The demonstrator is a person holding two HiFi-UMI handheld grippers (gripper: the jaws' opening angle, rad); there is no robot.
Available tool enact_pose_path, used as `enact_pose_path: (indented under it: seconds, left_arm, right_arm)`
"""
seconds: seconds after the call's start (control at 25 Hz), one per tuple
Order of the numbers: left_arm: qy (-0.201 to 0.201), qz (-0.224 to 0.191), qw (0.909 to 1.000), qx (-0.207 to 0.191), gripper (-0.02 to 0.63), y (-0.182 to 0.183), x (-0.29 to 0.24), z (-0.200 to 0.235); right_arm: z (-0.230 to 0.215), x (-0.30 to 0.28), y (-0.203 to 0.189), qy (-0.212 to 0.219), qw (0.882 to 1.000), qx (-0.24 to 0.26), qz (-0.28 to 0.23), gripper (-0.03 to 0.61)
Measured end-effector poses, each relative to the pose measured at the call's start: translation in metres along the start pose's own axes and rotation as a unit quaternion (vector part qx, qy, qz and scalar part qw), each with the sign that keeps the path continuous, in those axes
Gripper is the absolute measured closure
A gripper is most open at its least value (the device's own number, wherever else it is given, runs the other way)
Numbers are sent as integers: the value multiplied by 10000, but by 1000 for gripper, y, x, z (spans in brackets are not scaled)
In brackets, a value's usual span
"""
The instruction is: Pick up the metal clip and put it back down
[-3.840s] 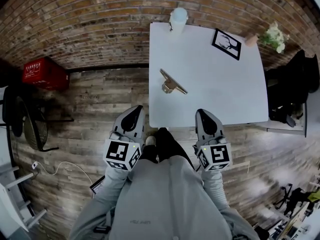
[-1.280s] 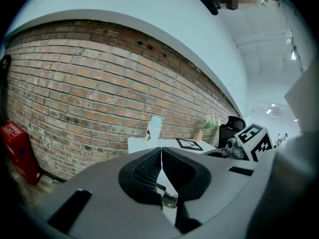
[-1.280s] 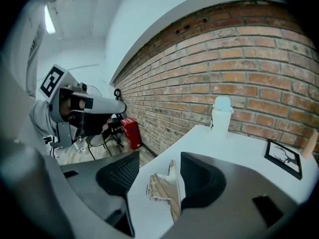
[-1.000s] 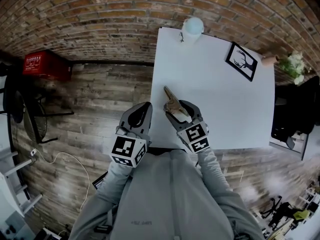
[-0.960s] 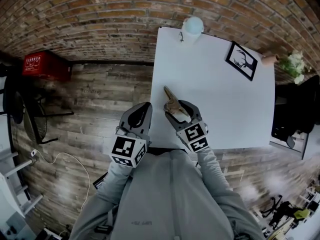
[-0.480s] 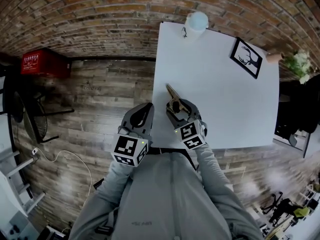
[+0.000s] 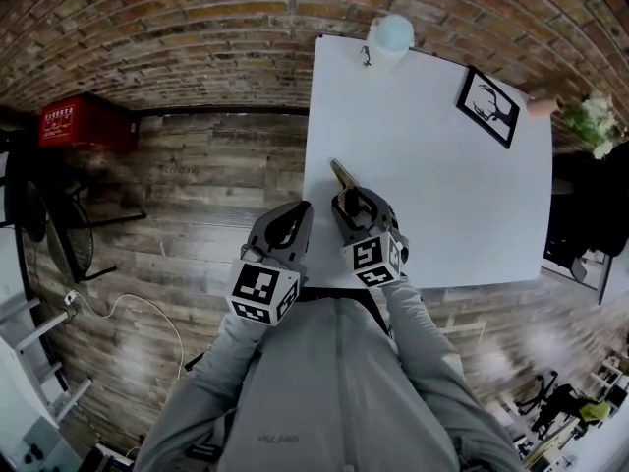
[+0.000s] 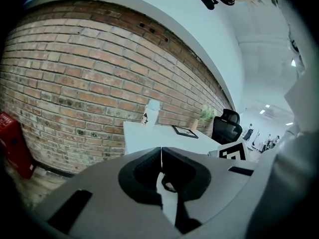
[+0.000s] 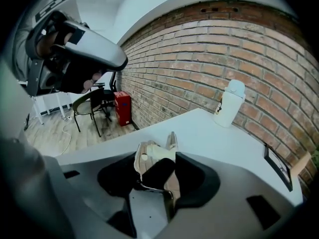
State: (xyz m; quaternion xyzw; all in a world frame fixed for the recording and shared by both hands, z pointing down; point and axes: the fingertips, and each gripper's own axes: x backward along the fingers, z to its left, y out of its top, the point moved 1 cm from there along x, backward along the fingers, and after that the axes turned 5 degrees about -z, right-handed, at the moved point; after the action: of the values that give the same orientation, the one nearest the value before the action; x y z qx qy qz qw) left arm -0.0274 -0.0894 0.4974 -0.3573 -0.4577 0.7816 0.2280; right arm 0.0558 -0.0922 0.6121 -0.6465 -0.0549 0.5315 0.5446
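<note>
**Q:** Where was the metal clip (image 7: 340, 173) at that moment?

**A:** It lay on the white tabletop (image 7: 432, 165), near the left edge on my side. Its narrow end pointed away from me towards the brick wall. Its spread handles sat inside my right hand-held gripper (image 7: 356, 201).

**Q:** So the right one had it?

**A:** The jaws were closing, with the clip between them. In the right gripper view the two handles filled the gap, one against each pad. From the head view the clip's far end looked to be resting on the tabletop.

**Q:** And your other hand?

**A:** My left hand-held gripper (image 7: 285, 226) hung just left of the right one, beside the tabletop's edge and over the wooden floor (image 7: 197, 214). Its jaws were pressed together with nothing between them.

**Q:** Anything else on the tabletop?

**A:** A white bottle (image 7: 390, 35) stood at the far edge by the wall. A framed picture (image 7: 488, 106) lay towards the far right corner. Both were well apart from the clip.
</note>
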Motion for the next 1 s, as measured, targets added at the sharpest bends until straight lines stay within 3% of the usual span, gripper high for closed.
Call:
enact_pose_path:
  seconds: [0.24, 0.4, 1.0]
  left_arm:
    - [-64, 39, 10000, 31, 586, -5, 3, -2]
    - [-22, 4, 10000, 34, 586, -4, 4, 2]
    - [161, -157, 9997, -3, 586, 6, 12, 5]
  right_arm:
    - [0, 0, -1, -161, 9995, 258, 41, 385]
    - [-6, 4, 2, -277, 9994, 192, -23, 451]
    - [-18, 15, 16, -287, 9992, -104, -268, 472]
